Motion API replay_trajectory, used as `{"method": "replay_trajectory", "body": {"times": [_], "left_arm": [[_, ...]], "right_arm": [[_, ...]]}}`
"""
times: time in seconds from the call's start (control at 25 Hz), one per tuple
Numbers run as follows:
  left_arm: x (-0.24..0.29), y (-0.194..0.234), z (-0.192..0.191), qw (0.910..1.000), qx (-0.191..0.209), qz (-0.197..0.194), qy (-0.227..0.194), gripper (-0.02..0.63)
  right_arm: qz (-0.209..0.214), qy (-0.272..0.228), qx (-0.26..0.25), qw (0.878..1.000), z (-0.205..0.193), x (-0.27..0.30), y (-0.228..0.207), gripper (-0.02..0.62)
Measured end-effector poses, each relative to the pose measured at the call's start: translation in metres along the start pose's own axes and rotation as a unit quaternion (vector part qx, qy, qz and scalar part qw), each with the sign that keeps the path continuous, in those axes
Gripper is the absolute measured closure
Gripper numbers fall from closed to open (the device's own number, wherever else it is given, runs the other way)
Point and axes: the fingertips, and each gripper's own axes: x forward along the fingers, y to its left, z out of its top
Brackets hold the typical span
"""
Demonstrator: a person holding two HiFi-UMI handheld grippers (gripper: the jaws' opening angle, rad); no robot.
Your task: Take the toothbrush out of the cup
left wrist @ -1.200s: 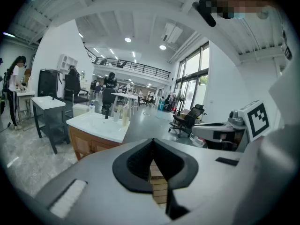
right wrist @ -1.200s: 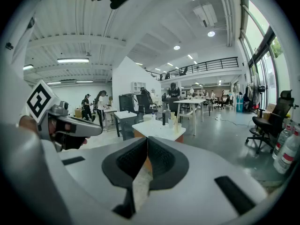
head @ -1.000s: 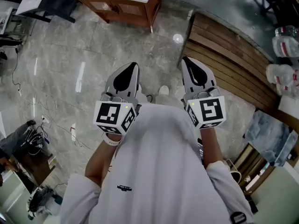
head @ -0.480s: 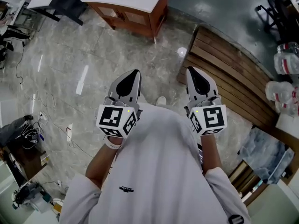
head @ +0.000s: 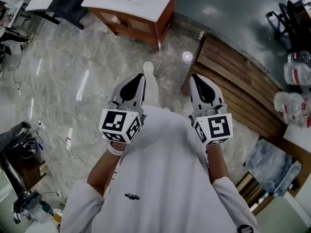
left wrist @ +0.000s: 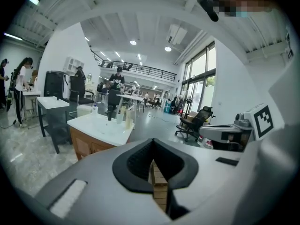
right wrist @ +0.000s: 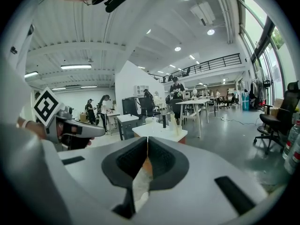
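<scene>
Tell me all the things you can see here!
Sink cabinet: one, brown with white top, straight ahead.
Small containers: several, pale, on that top; too small to name.
Slatted platform: one, brown wood, on the right.
Office chair: one, black, beyond the platform.
Bottle packs: two, clear, right edge.
Floor: grey marble, all around.
Shirt: one, white, bottom centre.
Left gripper: one, grey, shut, empty.
Right gripper: one, grey, shut, empty.
</scene>
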Motion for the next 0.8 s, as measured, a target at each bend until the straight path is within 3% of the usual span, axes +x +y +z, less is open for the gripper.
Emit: {"method": "replay_trajectory", "body": {"times": [0.24, 0.52, 0.8], "left_arm": [[0.07, 0.066, 0.041, 0.9999, -0.007, -0.005, -0.008, 0.6], [0.178, 0.155, 0.113, 0.9996, -0.001, -0.028, 0.011, 0.6], [0.257, 0.229, 0.17, 0.9991, -0.008, -0.039, 0.017, 0.6]], "right_arm": [[-0.006, 0.011, -0.003, 1.0, 0.02, 0.094, -0.031, 0.586], [-0.015, 0.024, 0.017, 0.999, 0.068, 0.233, -0.066, 0.586], [-0.046, 0.029, 0.021, 0.998, 0.107, 0.34, -0.11, 0.587]]}}
